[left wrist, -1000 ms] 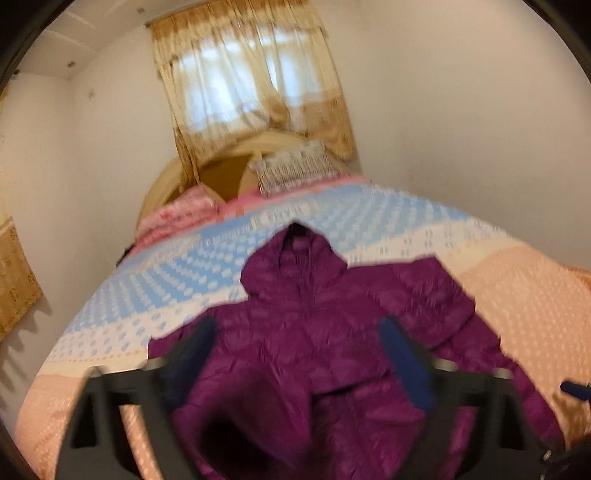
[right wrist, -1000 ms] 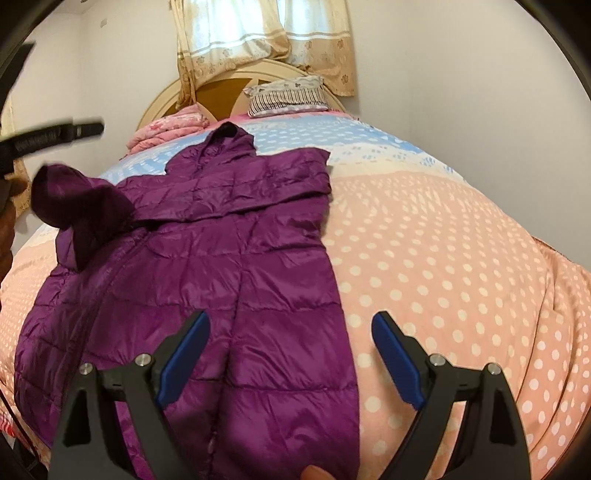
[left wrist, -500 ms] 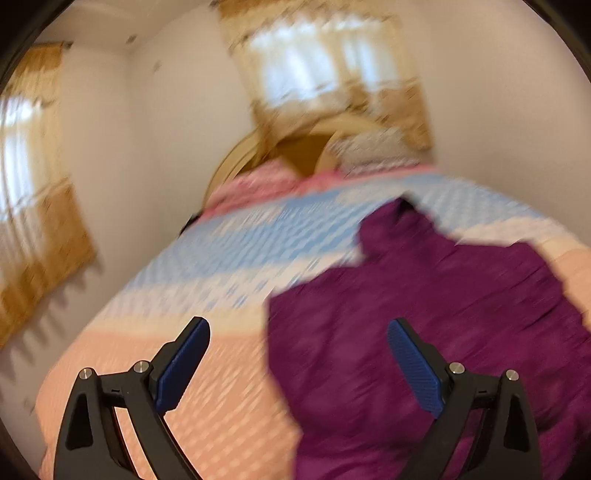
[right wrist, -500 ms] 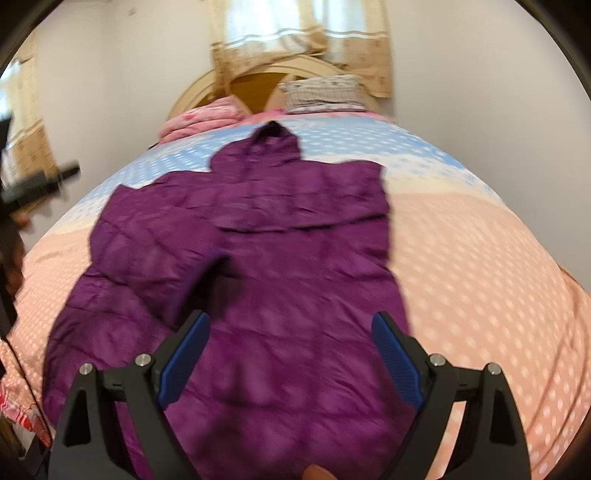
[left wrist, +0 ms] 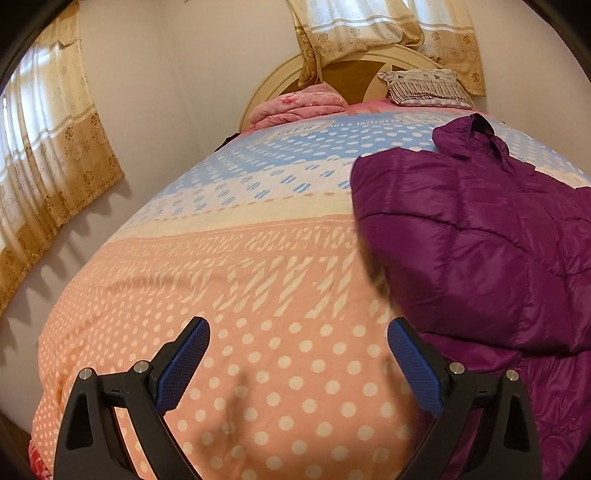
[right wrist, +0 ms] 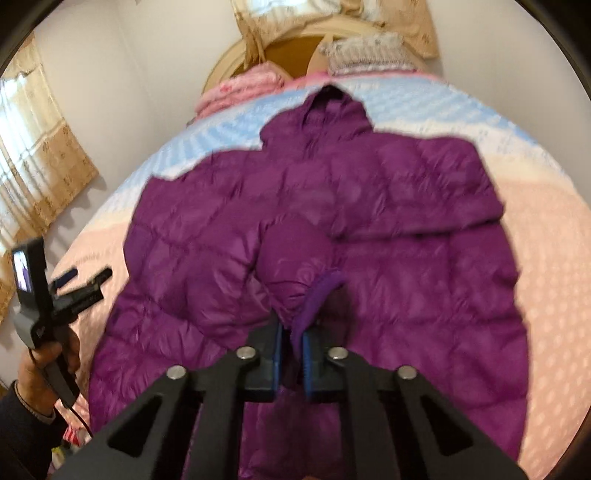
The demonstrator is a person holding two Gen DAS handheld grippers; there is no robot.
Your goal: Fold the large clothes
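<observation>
My right claw (right wrist: 292,345) was clamped on the purple jacket's (right wrist: 369,206) cuff to fold the sleeve inward; my left claw (left wrist: 297,363) stood apart over the bed (left wrist: 221,280).

A polka-dot bedspread (left wrist: 258,280) covers the bed, banded peach nearest the cameras, then cream, then pale blue toward the head, with white lettering woven across the peach band (too distorted to read). At the head stands a rounded cream headboard (left wrist: 280,74) with brown wooden panels. A folded pink quilt (left wrist: 299,105) lies on the left side by the headboard, and a patterned pillow (left wrist: 424,86) leans against it on the right. Gold lace-trimmed curtains (left wrist: 384,33) hang above the headboard, and a second curtained window (left wrist: 48,155) fills the plain wall to the left.
</observation>
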